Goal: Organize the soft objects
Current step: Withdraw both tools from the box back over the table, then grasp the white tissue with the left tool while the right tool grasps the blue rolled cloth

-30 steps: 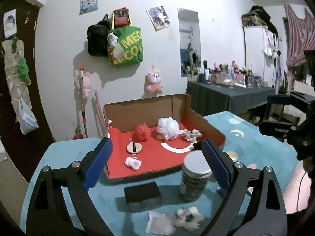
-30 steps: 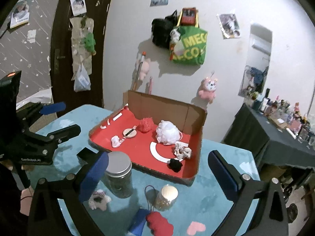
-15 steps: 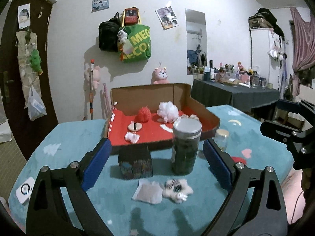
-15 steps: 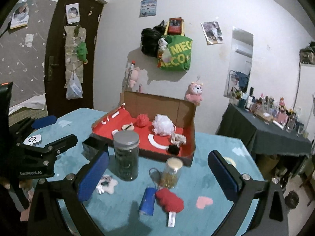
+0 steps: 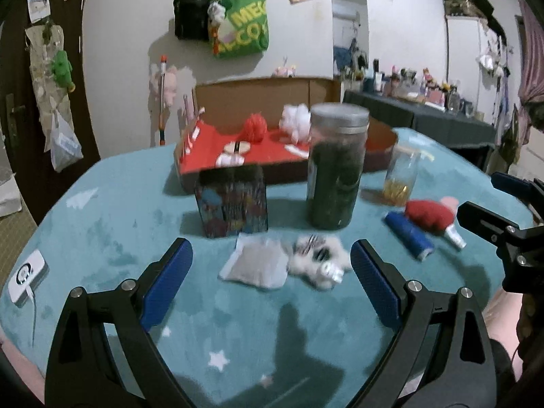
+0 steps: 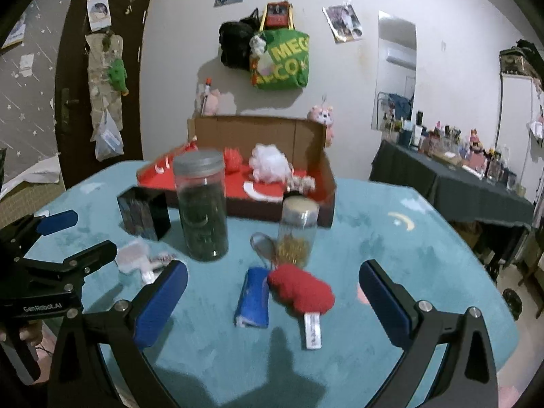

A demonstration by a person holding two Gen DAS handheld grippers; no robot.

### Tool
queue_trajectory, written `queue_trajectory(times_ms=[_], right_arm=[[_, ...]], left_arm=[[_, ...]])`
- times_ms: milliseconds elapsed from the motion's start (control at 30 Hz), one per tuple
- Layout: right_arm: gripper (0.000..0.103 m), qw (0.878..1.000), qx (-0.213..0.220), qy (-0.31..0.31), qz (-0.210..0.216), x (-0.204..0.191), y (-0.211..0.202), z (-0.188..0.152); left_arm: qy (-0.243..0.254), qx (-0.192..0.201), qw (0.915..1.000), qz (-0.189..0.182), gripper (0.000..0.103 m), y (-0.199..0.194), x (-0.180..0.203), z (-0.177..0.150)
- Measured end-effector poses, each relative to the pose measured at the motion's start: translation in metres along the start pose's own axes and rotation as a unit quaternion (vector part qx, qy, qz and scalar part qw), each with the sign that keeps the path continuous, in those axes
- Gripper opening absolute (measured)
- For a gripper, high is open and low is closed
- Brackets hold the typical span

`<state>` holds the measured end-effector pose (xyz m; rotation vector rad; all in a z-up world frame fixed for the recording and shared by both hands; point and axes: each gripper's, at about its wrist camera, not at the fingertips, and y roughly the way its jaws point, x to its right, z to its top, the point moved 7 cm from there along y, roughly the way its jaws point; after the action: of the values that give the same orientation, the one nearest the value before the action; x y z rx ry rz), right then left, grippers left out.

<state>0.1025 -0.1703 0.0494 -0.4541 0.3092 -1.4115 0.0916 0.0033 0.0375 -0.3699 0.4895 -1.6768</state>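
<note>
1. Left wrist view: the left gripper [image 5: 270, 273] hovered low over the teal table [image 5: 119, 224] with its jaws spread wide and nothing between them. Just ahead, framed by the blue pads [image 5: 166, 285], lay a white cloth pouch [image 5: 253, 265] touching a fluffy white-and-black toy [image 5: 319, 260]. Behind them stood a dark printed box [image 5: 233, 200] and a tall dark jar [image 5: 335, 166], with the red-lined cardboard box [image 5: 265, 149] further back, already holding a red pom [image 5: 255, 128] and a white puff [image 5: 295, 119].

2. The step in hand looked like picking one of those two soft pieces. A clean grasp would mean centring on only one, closing low on its bulk, and lifting clear of the jar before heading for the cardboard box.

3. Right wrist view: the right gripper [image 6: 272, 302] was likewise splayed and empty, above a red plush piece [image 6: 301, 292] with a white tag, which touched a blue roll [image 6: 253, 295]. A small jar with gold contents [image 6: 297, 234] stood just behind them.

4. Here the pads should straddle the plush across its narrow width, avoiding the tag and the blue roll. The small jar was near enough to be knocked, so a straight lift seemed wise.
</note>
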Motion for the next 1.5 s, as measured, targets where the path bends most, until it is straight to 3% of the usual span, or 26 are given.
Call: queue_trajectory(times_ms=[367, 733, 1167, 1500], right_arm=[[0.103, 0.999, -0.040, 0.012, 0.021, -0.007, 0.027, -0.025], [0.103, 0.996, -0.072, 0.031, 0.049, -0.013, 0.051, -0.033], [0.085, 0.993, -0.097, 0.040, 0.059, -0.018, 0.066, -0.038], [0.074, 0.991, -0.106, 0.043, 0.064, -0.018, 0.071, -0.041]], left_arm=[[-0.006, -0.037, 0.9993, 0.008, 0.095, 0.021, -0.014, -0.014], [0.018, -0.075, 0.9969, 0.015, 0.095, 0.047, -0.023, -0.018], [0.031, -0.118, 0.9925, -0.008, 0.094, 0.069, -0.027, -0.020], [0.048, -0.137, 0.9893, -0.019, 0.087, 0.078, -0.023, -0.021]])
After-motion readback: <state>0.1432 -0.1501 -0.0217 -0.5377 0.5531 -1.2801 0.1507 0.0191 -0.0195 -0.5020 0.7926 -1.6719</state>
